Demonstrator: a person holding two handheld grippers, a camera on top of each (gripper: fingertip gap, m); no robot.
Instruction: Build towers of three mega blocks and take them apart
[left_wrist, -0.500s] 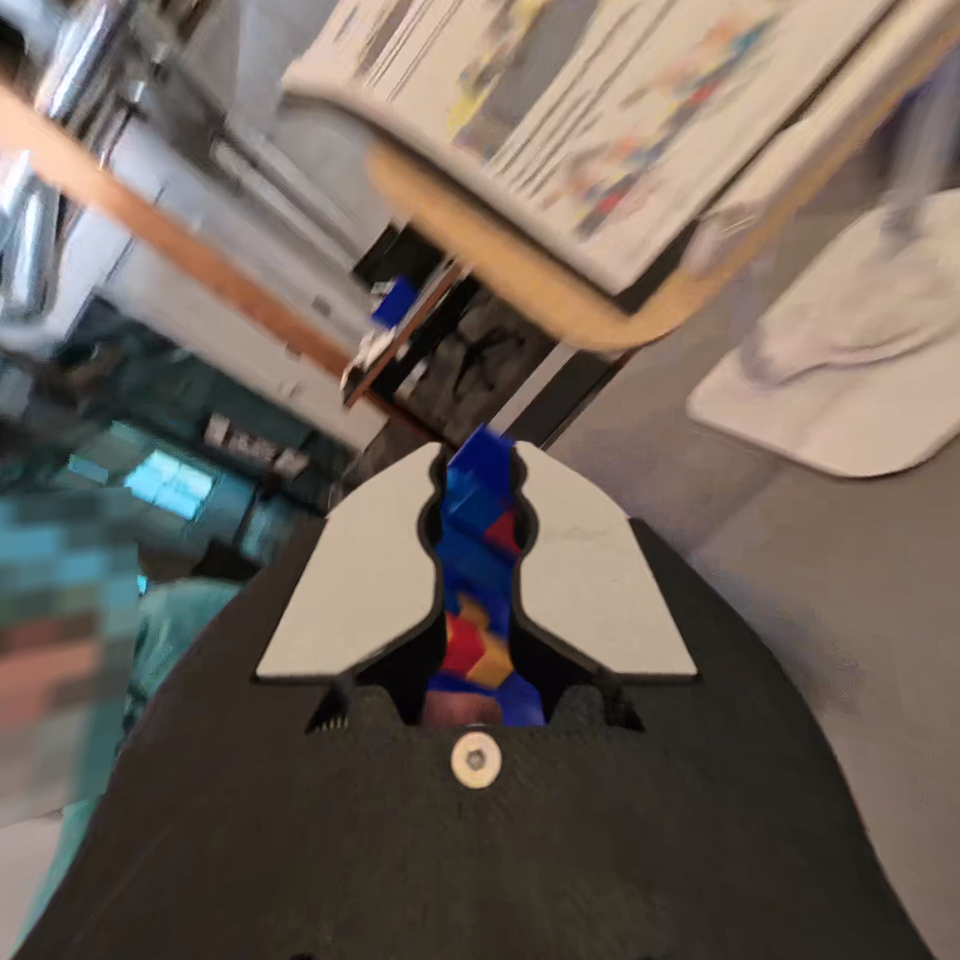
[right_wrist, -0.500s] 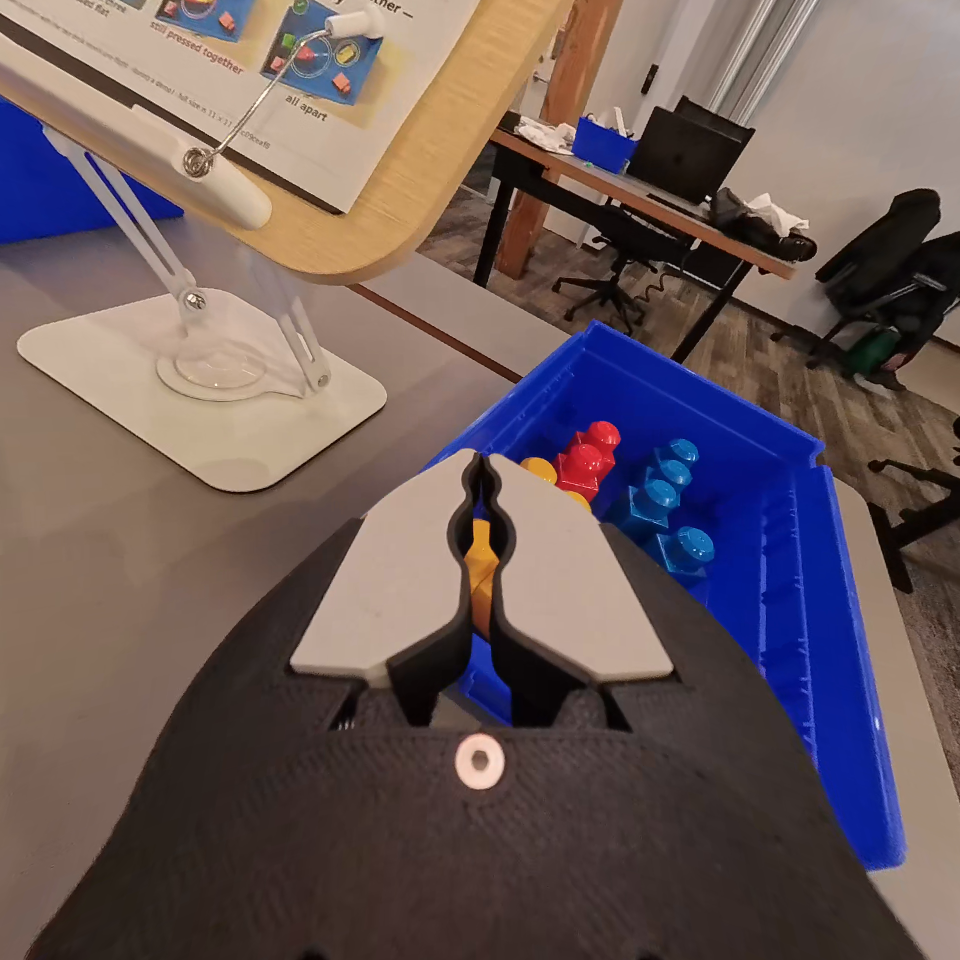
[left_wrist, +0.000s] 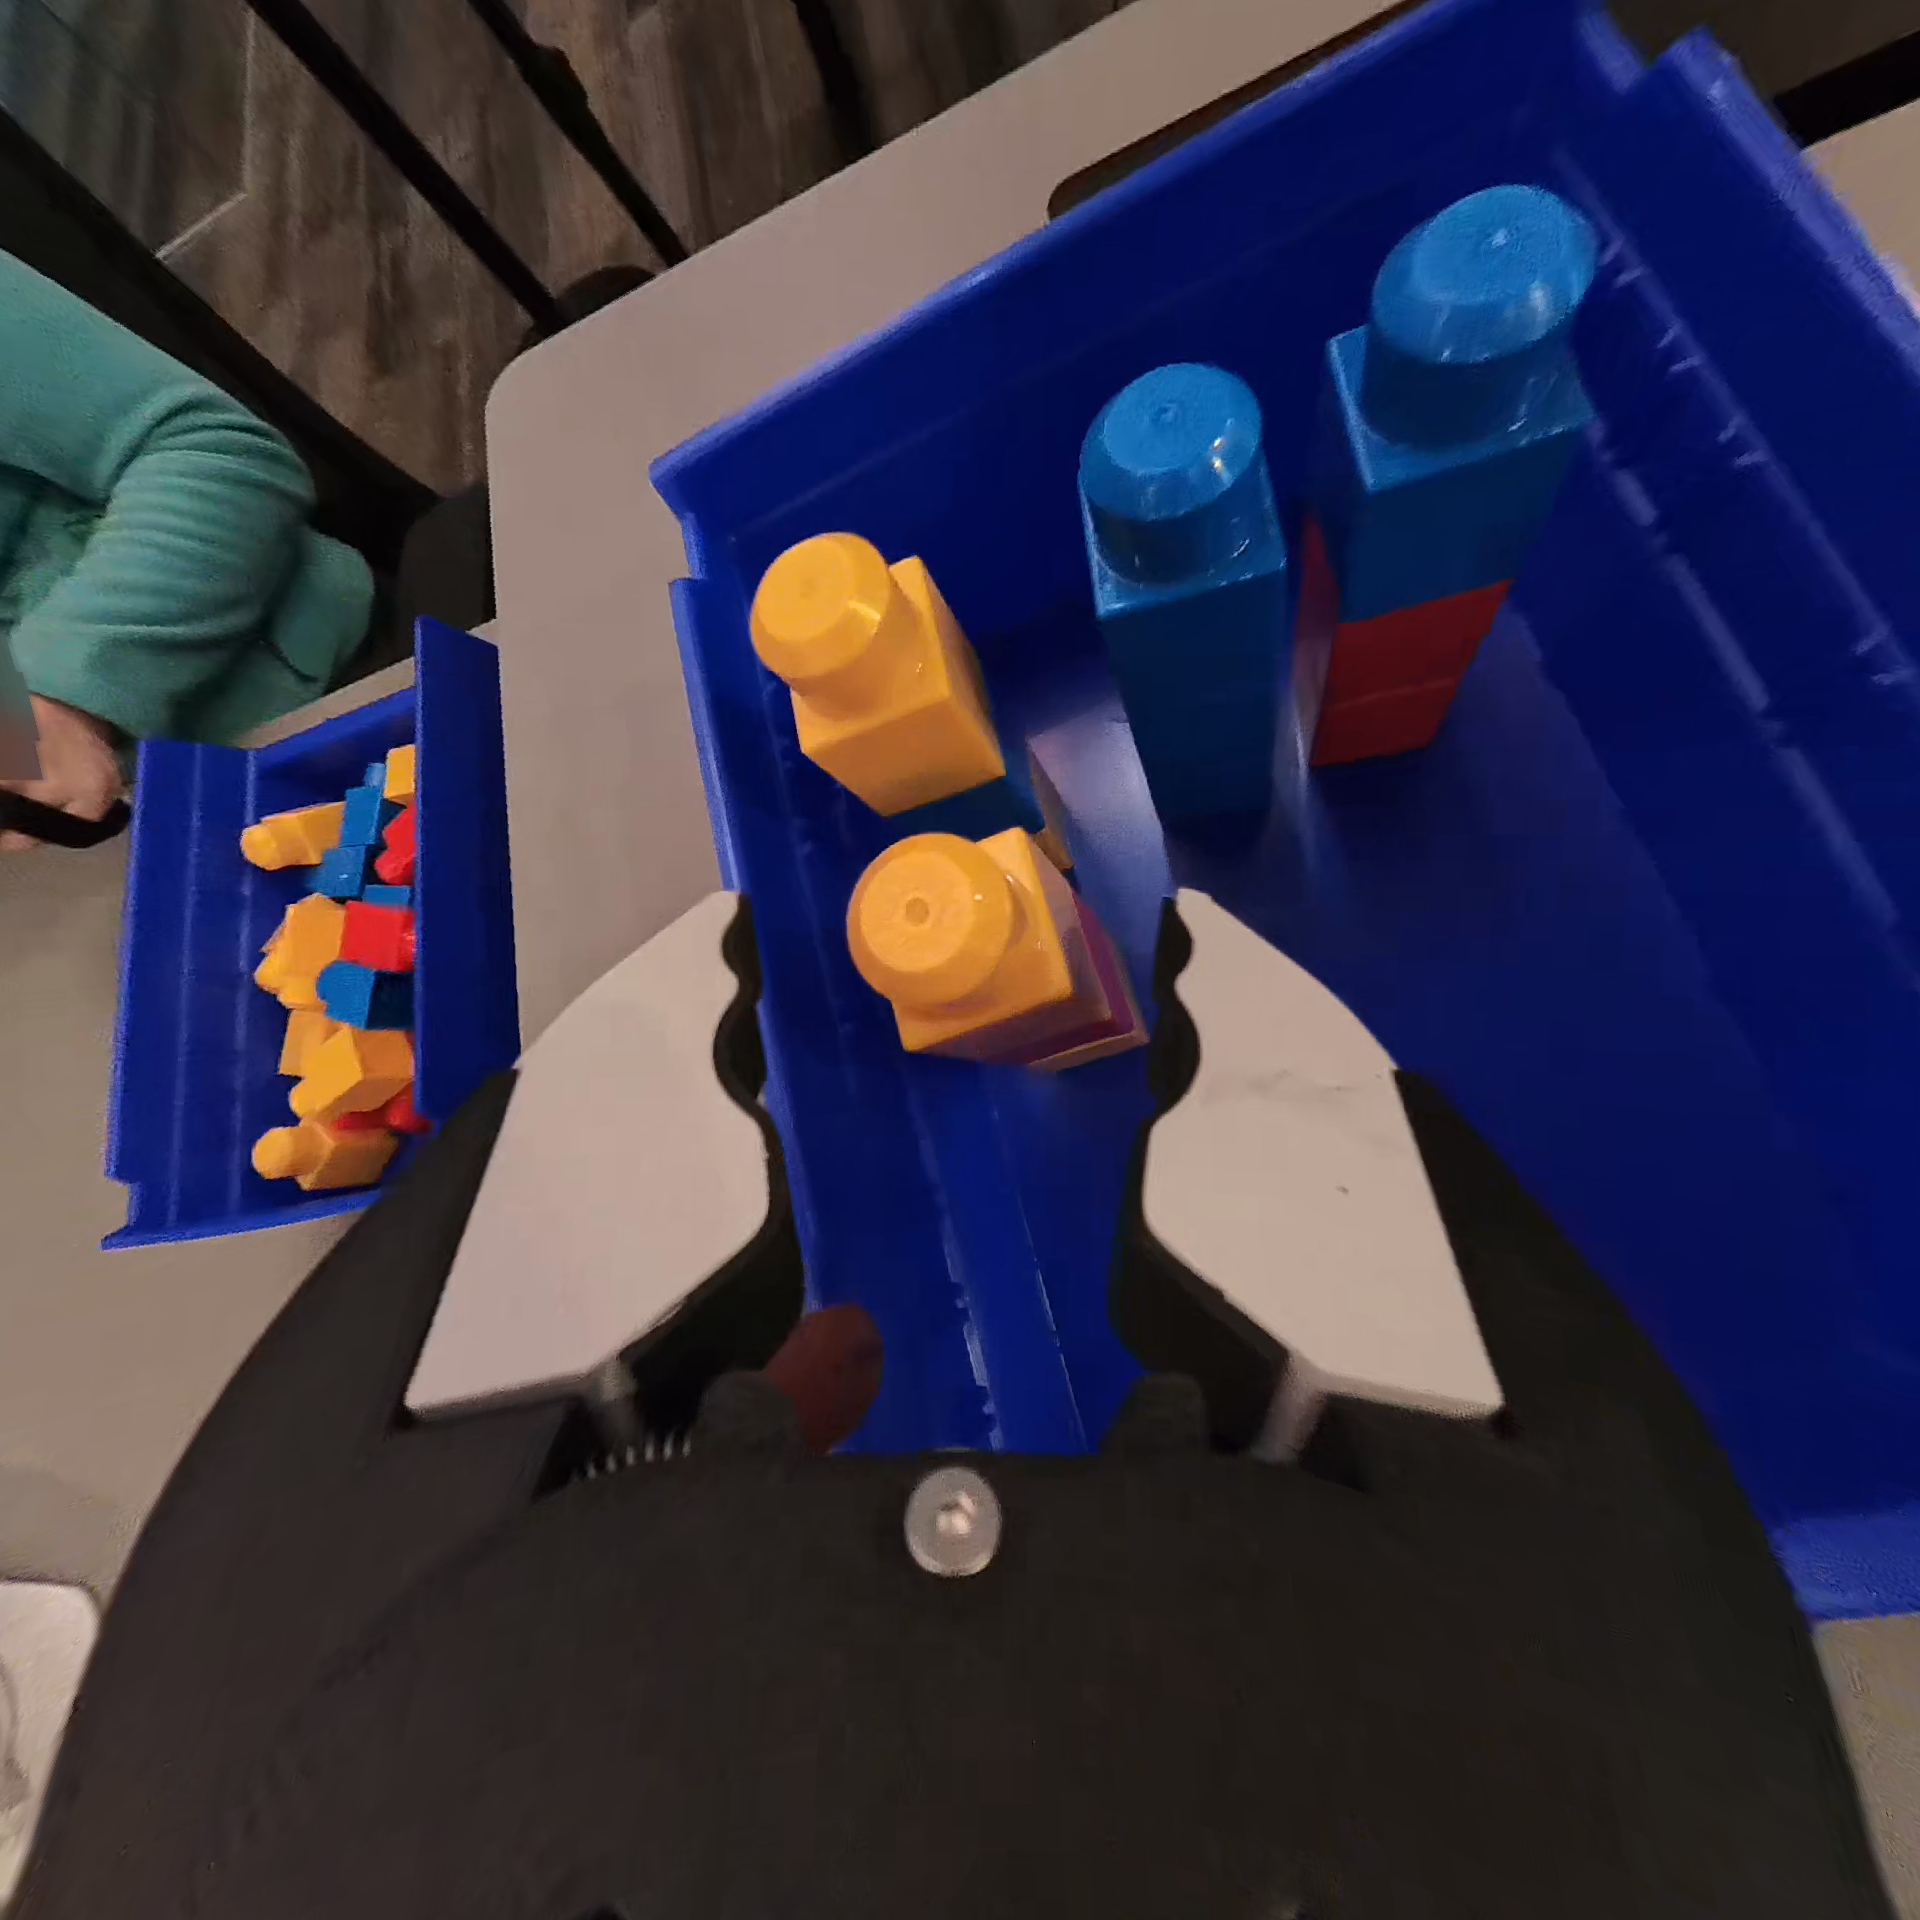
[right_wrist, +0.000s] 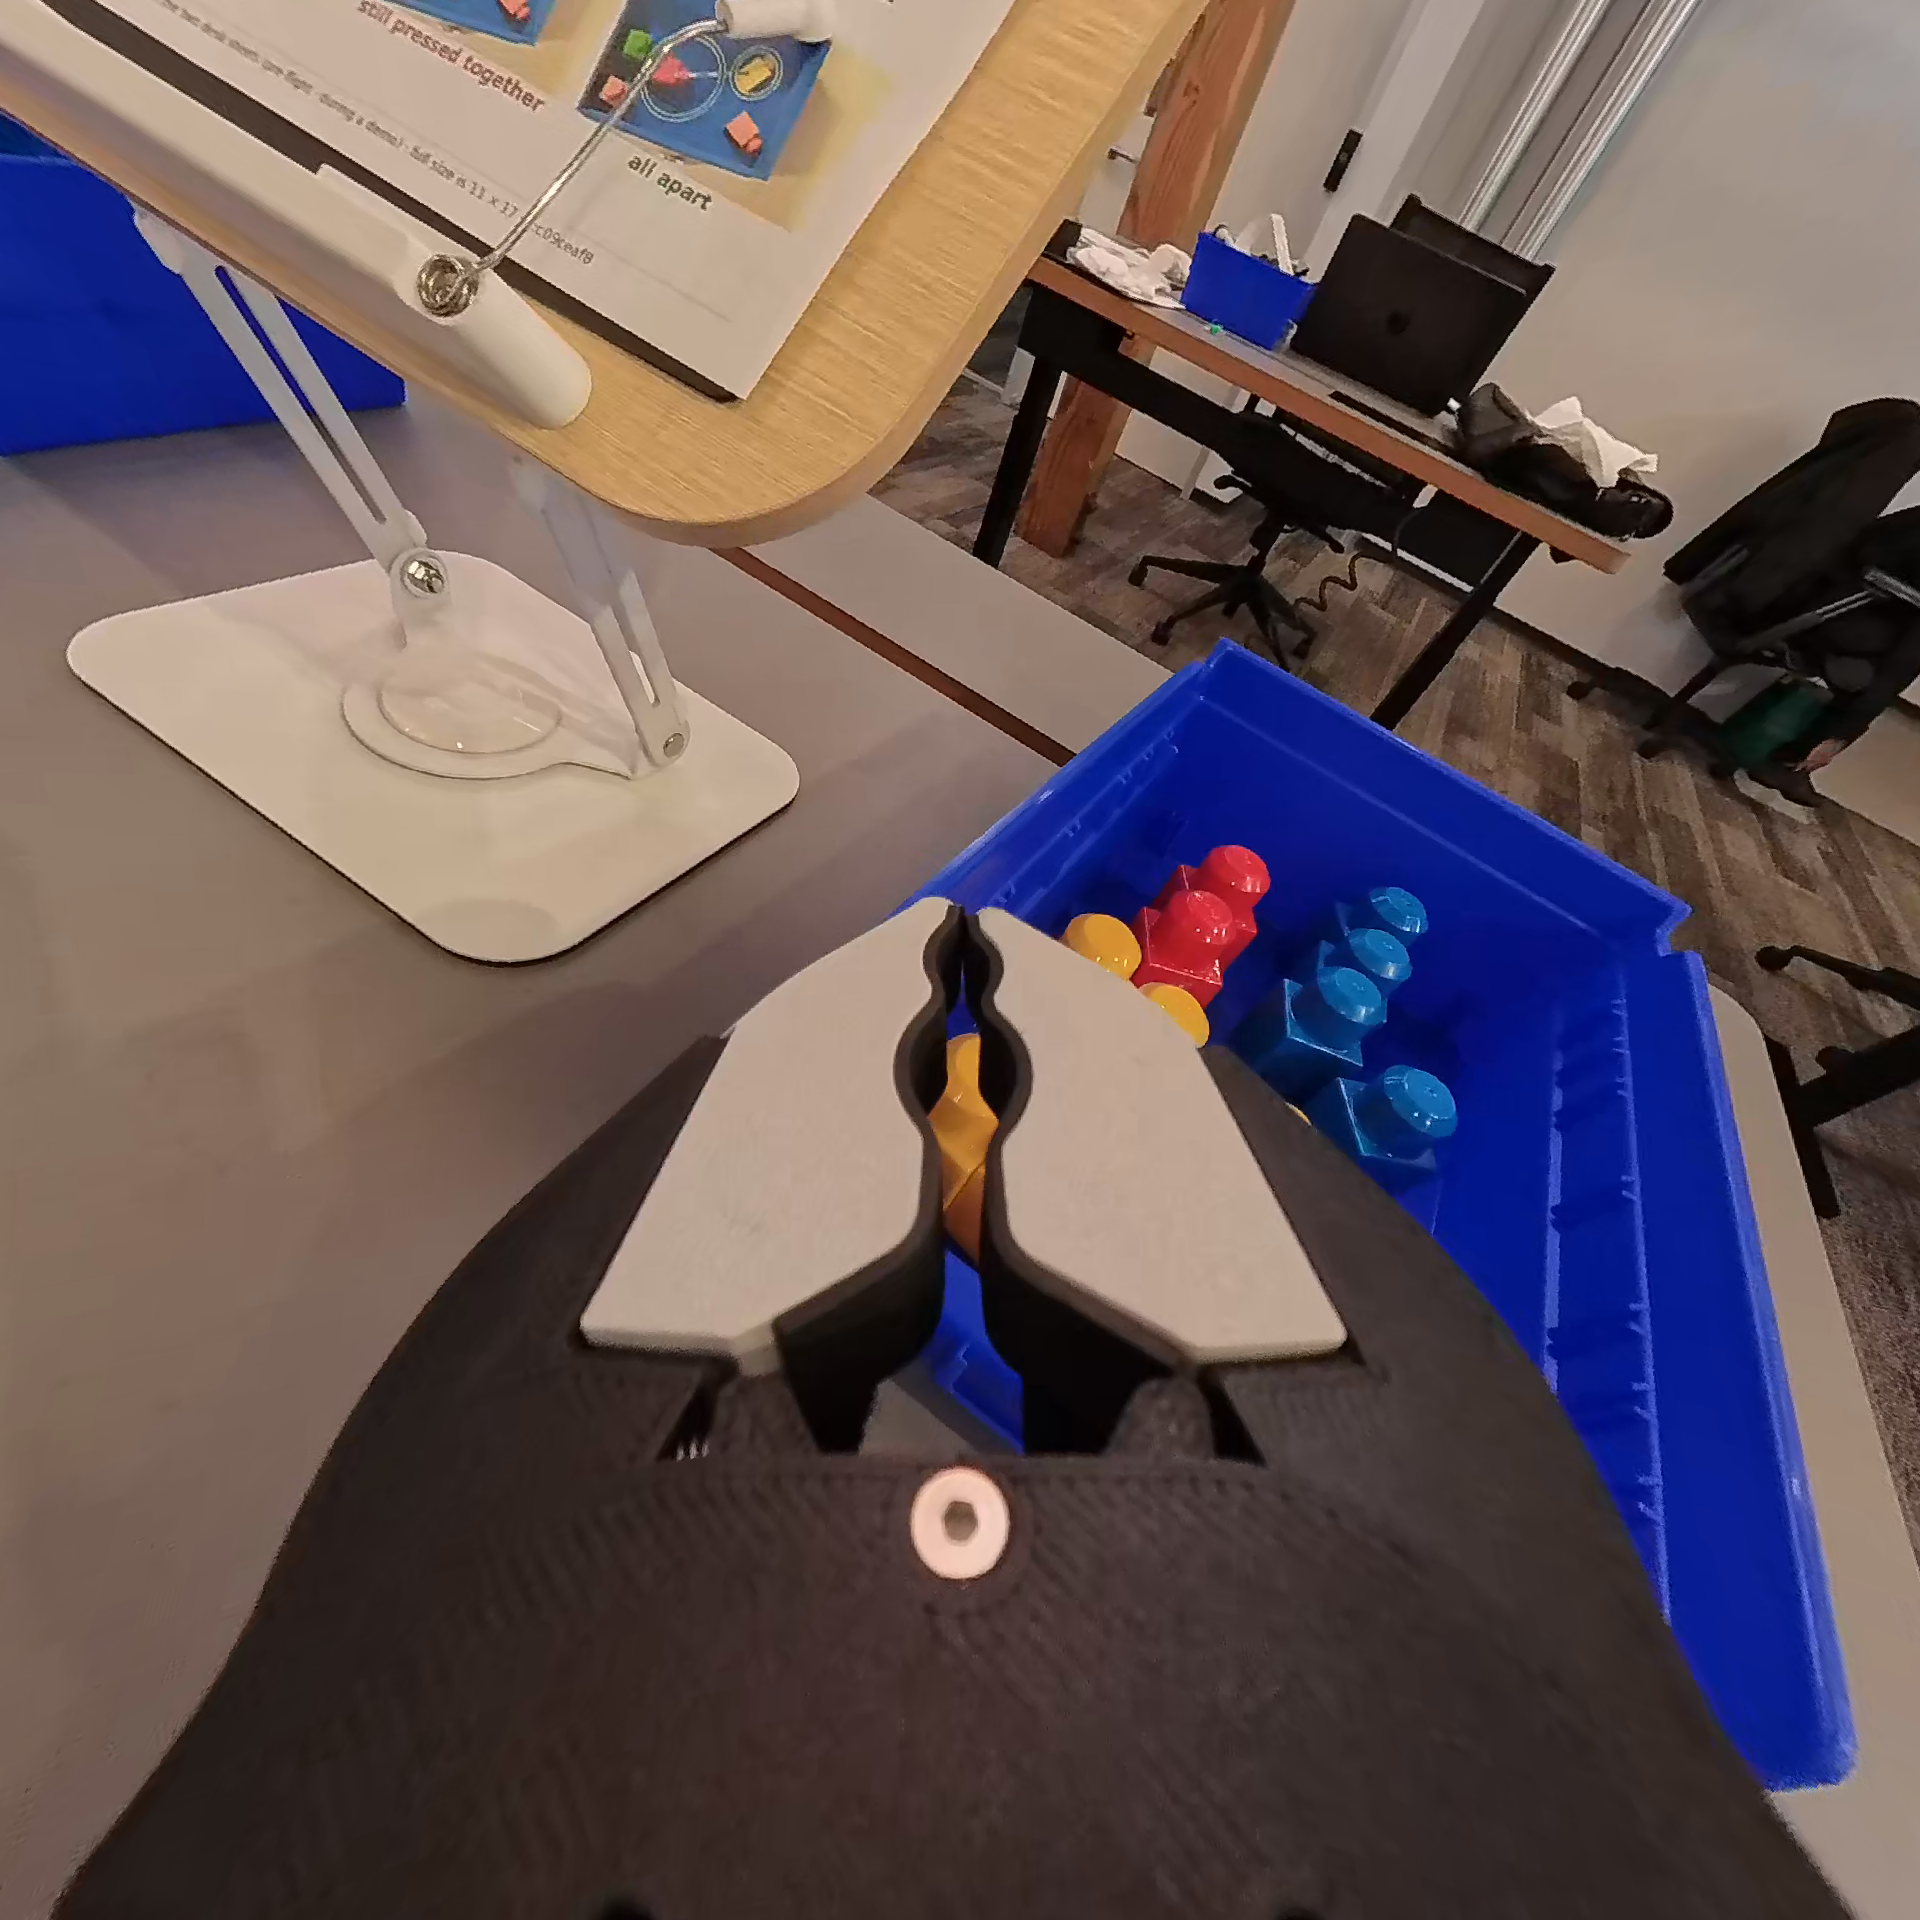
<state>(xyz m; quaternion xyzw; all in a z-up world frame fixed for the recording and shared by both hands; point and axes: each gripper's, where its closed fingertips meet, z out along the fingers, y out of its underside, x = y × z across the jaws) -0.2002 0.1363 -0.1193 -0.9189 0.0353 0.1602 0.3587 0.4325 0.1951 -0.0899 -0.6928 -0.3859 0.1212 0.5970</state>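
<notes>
In the left wrist view I look down into a blue bin (left_wrist: 935, 343) that holds upright block towers. One yellow-topped tower (left_wrist: 977, 956) stands nearest, another yellow-topped tower (left_wrist: 873, 675) is behind it, then a blue tower (left_wrist: 1184, 582) and a blue-on-red tower (left_wrist: 1455, 468). My left gripper (left_wrist: 954, 914) is open above the bin. The nearest yellow-topped tower shows between its fingers (left_wrist: 623, 1122), and neither touches it. My right gripper (right_wrist: 964, 920) is shut, tips together, over the near corner of a blue bin (right_wrist: 1621, 1247) with red (right_wrist: 1195, 935), blue (right_wrist: 1340, 1018) and yellow (right_wrist: 1101, 940) blocks.
A second, smaller blue bin (left_wrist: 177, 935) full of loose blocks sits to the left, near a person's green sleeve (left_wrist: 135, 540). A white stand (right_wrist: 436, 790) carrying a wooden board with a printed sheet (right_wrist: 831, 312) is on the grey table (right_wrist: 208, 1195). Desks and chairs stand beyond. Left tips to right tips: about 65 cm.
The left gripper has swung from facing the board stand to looking down into the bin, and its jaws have opened wide. The right gripper has stayed shut and barely moved.
</notes>
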